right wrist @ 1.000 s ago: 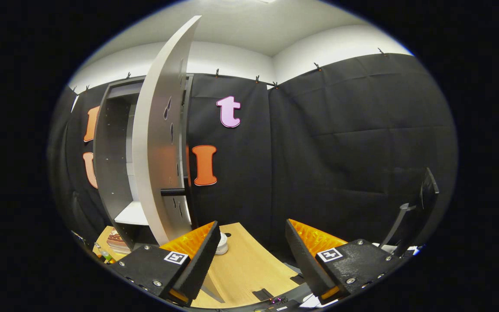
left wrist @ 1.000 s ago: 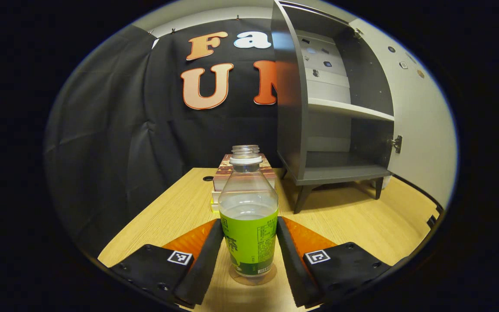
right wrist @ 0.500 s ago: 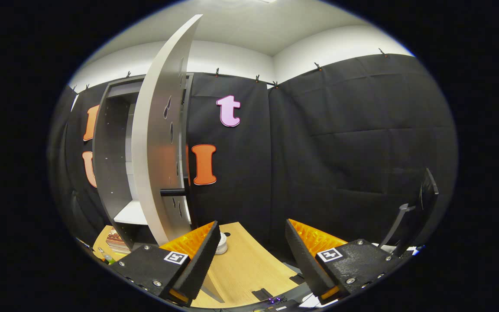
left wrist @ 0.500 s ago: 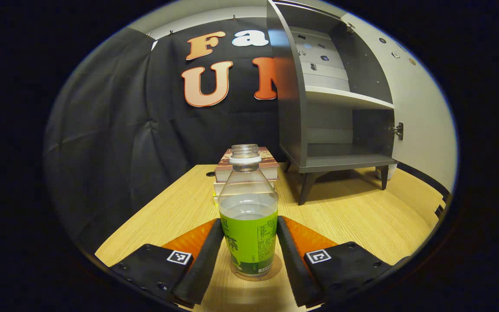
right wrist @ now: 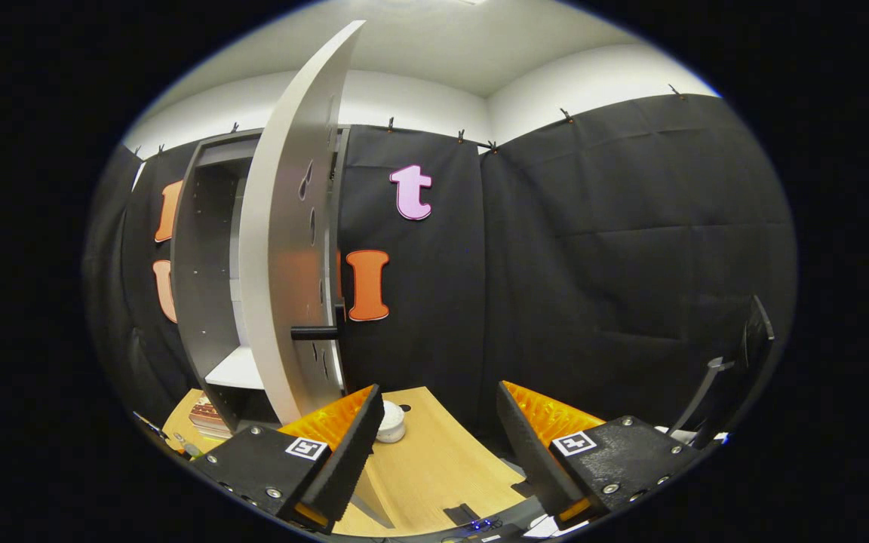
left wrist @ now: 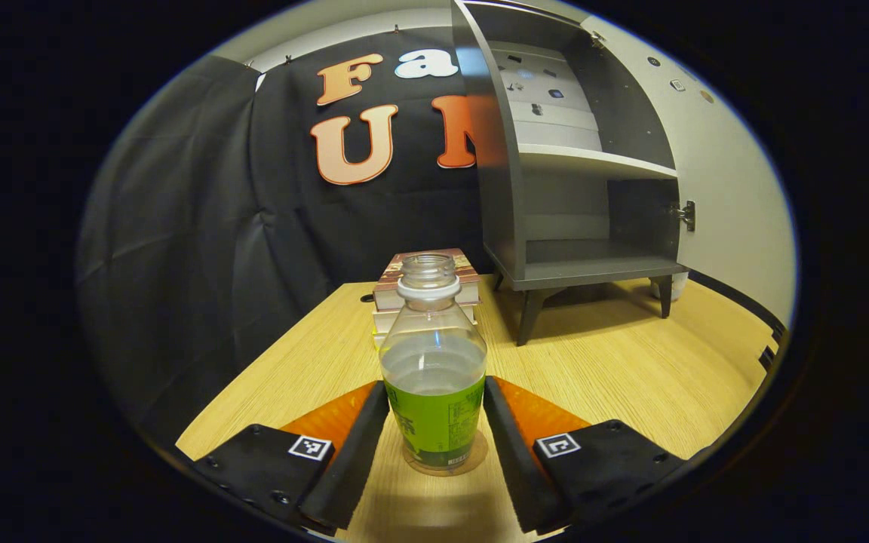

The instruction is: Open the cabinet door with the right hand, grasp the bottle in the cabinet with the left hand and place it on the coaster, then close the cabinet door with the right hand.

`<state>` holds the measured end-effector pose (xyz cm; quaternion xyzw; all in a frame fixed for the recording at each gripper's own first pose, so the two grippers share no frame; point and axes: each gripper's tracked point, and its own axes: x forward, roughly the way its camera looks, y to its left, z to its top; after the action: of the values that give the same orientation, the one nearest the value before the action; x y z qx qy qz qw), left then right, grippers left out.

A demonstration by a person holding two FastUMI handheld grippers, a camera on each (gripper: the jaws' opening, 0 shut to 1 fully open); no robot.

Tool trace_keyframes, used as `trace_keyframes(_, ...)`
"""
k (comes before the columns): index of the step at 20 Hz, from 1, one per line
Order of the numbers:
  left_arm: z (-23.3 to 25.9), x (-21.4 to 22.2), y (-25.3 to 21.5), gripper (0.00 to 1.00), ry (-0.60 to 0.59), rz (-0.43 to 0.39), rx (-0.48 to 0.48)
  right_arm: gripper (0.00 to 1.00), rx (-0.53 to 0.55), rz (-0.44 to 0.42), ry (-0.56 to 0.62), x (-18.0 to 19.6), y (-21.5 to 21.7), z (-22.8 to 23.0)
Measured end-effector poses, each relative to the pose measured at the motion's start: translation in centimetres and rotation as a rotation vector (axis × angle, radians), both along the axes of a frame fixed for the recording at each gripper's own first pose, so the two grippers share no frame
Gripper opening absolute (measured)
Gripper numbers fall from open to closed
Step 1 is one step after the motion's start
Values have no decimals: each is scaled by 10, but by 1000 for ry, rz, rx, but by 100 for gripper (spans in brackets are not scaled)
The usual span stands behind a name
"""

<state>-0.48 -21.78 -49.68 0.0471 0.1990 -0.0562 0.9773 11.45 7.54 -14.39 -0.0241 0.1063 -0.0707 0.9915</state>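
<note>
While the left claw (left wrist: 434, 430) clasps it, the capless green-labelled bottle (left wrist: 433, 369) stands upright on the coaster (left wrist: 480, 461); right claw (right wrist: 438, 434) gapes.

The bottle (left wrist: 433, 369) was clear plastic with a bright green label printed with small dark text, and a white ring circled its open neck. It stood on a pale brown coaster (left wrist: 446, 465). The table (left wrist: 615, 377) was light yellowish wood with fine grain lines. The cabinet (left wrist: 555, 151) was dark grey inside and out, with a lighter grey shelf edge and back panel. Its door (right wrist: 291, 249) was pale grey-white, dotted with small dark cut-out shapes, and carried a black handle (right wrist: 314, 332). The stacked books (left wrist: 423, 290) had a reddish-brown patterned cover over whitish page edges.
</note>
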Motion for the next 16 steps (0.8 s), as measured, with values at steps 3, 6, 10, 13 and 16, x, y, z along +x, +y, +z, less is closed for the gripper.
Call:
trace_keyframes(3, 13, -6, -2, 95, -12, 0, -11, 98, -8, 7, -1, 0, 0, 0)
trace_keyframes(6, 37, -15, 1, 98, -26, 14, -26, 98, -9, 34, -5, 2, 4, 0)
trace_keyframes(10, 75, -34, 3, 98, -42, 13, -68, 78, -40, 68, -15, 5, 5, 2)
trace_keyframes(13, 110, -43, 10, 98, -43, 13, -99, 86, -15, 111, -14, 5, 15, 0)
trace_keyframes(16, 147, -43, 22, 98, -57, 30, -114, 84, 32, 164, -16, 5, 32, 0)
